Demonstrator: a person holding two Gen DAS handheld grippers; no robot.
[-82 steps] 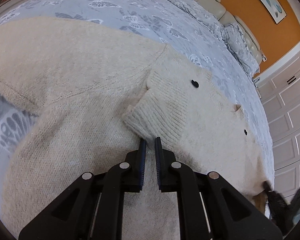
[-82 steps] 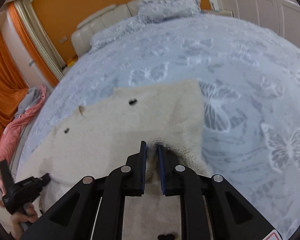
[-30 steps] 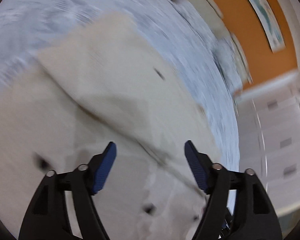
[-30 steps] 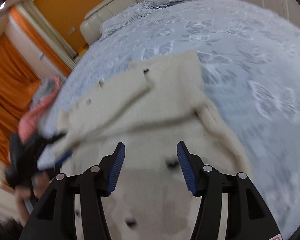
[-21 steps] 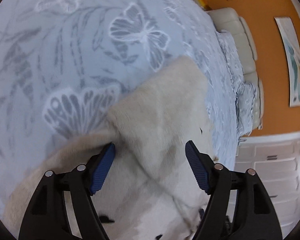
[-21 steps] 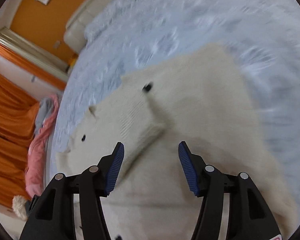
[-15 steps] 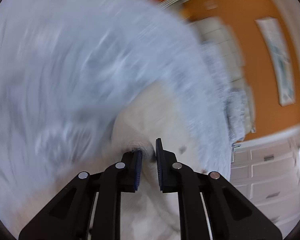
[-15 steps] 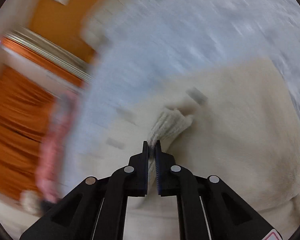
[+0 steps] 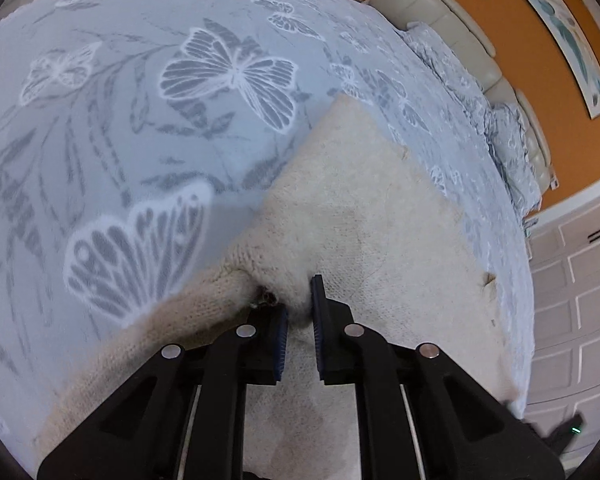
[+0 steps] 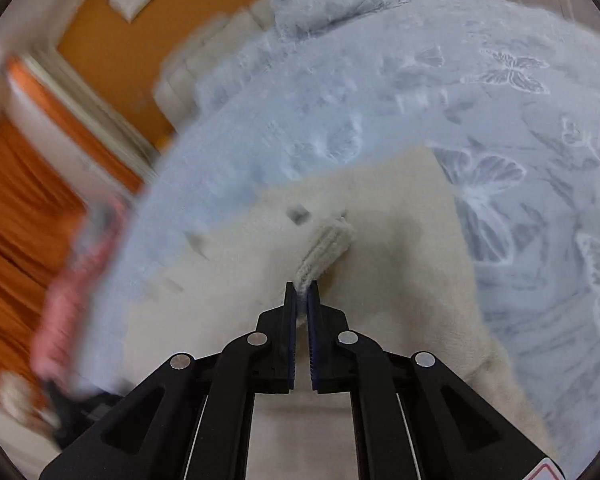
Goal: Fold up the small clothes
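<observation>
On the bed [image 9: 140, 80], both hand-held grippers, left [image 9: 298, 312] and right [image 10: 302, 300], pinch the sweater [image 9: 360, 220]; next I fold it across.

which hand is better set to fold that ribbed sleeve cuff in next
Right, probably. The right tongs are shut on the ribbed cream sleeve cuff lying over the cream knit cardigan. The left tongs pinch the cardigan's edge beside the blue butterfly bedspread.

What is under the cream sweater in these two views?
The sweater lies on a blue butterfly-print bedspread, which shows all around it. The part beneath the knit is covered, so anything else there cannot be seen. Both the left gripper and right gripper pinch the sweater.
</observation>
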